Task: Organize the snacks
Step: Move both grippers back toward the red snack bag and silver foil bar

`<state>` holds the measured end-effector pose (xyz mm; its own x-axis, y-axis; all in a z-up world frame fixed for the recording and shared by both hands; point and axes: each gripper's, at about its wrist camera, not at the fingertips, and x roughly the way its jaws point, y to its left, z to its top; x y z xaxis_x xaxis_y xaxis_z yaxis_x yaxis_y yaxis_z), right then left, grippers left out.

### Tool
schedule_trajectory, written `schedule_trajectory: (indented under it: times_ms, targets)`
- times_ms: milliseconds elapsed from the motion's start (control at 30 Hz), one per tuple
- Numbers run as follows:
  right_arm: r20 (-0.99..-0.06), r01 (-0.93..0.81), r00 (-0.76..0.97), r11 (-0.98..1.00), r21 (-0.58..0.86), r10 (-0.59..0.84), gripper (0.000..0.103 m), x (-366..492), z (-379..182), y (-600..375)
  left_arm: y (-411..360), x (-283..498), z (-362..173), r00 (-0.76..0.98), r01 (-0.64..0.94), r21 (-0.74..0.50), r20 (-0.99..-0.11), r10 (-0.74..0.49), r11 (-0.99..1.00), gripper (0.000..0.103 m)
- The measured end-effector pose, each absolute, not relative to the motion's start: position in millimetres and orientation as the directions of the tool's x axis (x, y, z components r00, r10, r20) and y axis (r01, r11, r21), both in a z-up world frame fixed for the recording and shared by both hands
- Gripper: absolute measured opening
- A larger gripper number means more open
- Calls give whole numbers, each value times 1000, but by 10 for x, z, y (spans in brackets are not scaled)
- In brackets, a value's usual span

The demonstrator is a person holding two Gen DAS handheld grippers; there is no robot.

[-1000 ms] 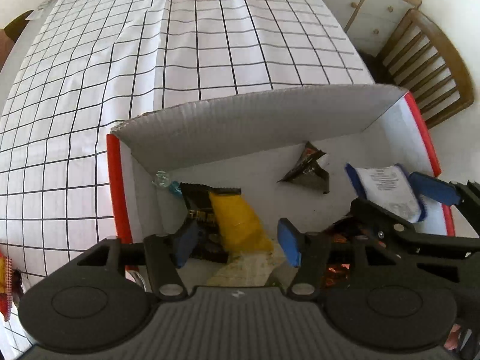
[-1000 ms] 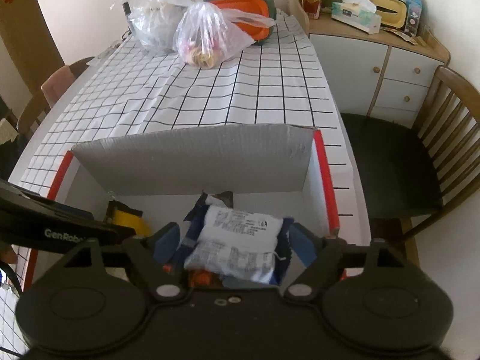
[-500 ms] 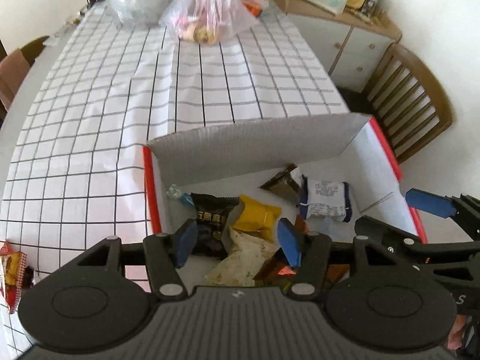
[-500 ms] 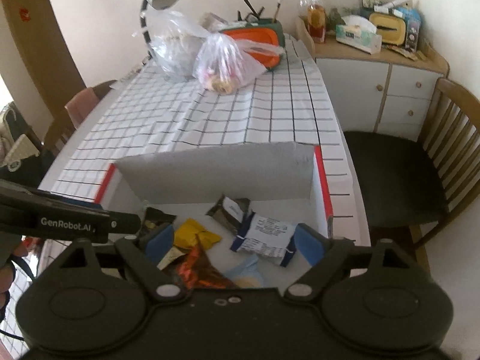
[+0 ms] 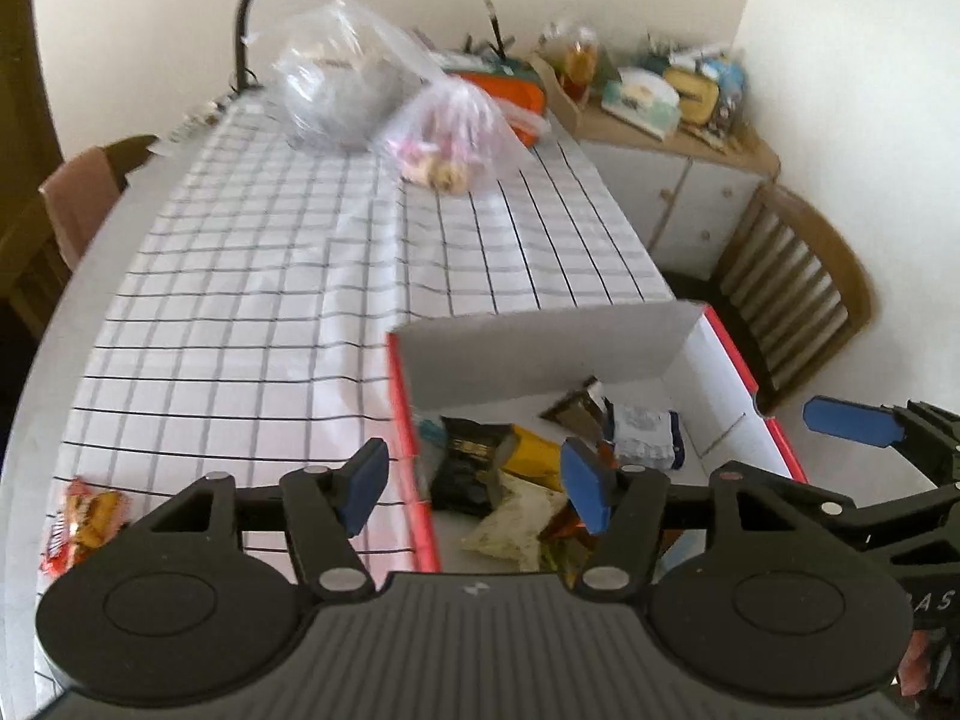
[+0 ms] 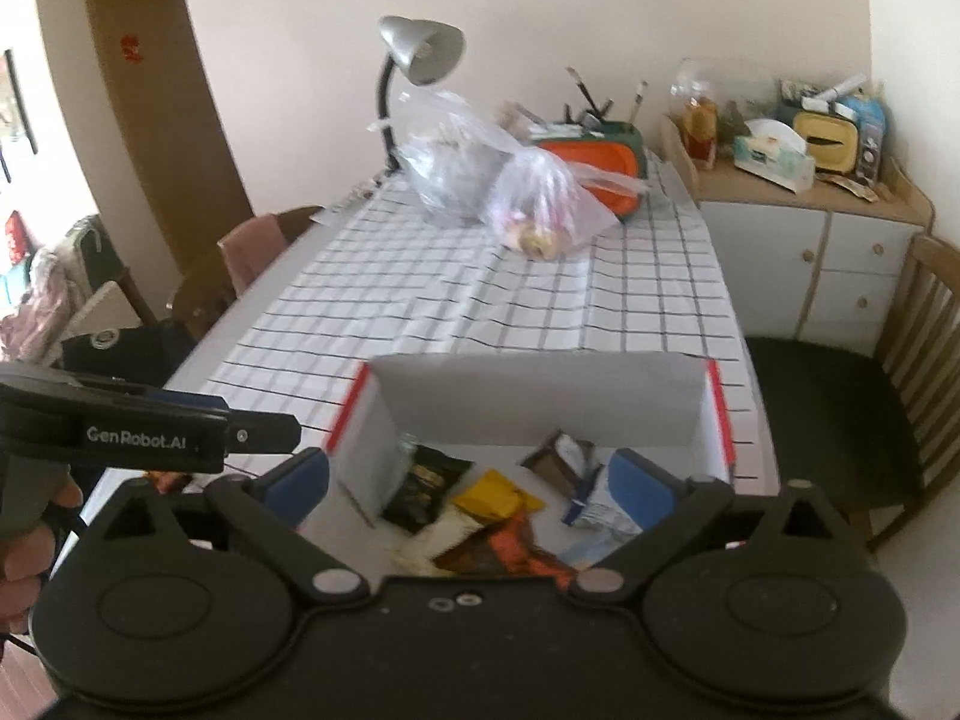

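Observation:
A white cardboard box with red edges (image 5: pixel 720 354) (image 6: pixel 540 396) stands on the checked tablecloth. Inside lie a black packet (image 5: pixel 468 462) (image 6: pixel 426 486), a yellow packet (image 5: pixel 534 456) (image 6: pixel 495 495), a white-and-blue packet (image 5: pixel 645 438) (image 6: pixel 597 507), a dark brown one (image 5: pixel 579 405) and an orange-red one (image 6: pixel 516 546). My left gripper (image 5: pixel 474 486) hovers over the box's left edge, its jaws opening with nothing held. My right gripper (image 6: pixel 471 483) hangs above the box's near side, jaws opening wide and empty. A red-orange snack (image 5: pixel 84 525) lies on the cloth at the left.
Two clear plastic bags (image 6: pixel 540 210), an orange container (image 6: pixel 594 159) and a desk lamp (image 6: pixel 420 51) stand at the table's far end. A wooden chair (image 6: pixel 870 420) and a white cabinet (image 6: pixel 810 264) are on the right. A hand (image 6: pixel 24 540) holds the left gripper.
Both grippers rose and drew back from the box. The right gripper let go of the white-and-blue packet, which now lies in the box, and its jaws spread wider.

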<state>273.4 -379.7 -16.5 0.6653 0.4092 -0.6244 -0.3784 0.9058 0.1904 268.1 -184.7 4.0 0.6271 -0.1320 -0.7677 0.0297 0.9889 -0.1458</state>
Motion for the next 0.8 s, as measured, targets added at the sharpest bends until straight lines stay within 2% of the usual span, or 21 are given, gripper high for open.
schedule_trajectory:
  times_ms: [233,433,800]
  targets:
    - [-584,-424,673,884,198,454,103,2556,-79,-3468,-1445,2335,101,683,2,-156,-721,-115,988,72]
    - [-578,-440,663,873,212,475,103,2473,-114,-3075,-1008,2176,71,690,-23,-159,-717,-100,987,78]
    - [-624,-486,606,851,202,494,103,2296,-380,-2155,23,2104,-125,647,-56,-137,-760,-69,989,79]
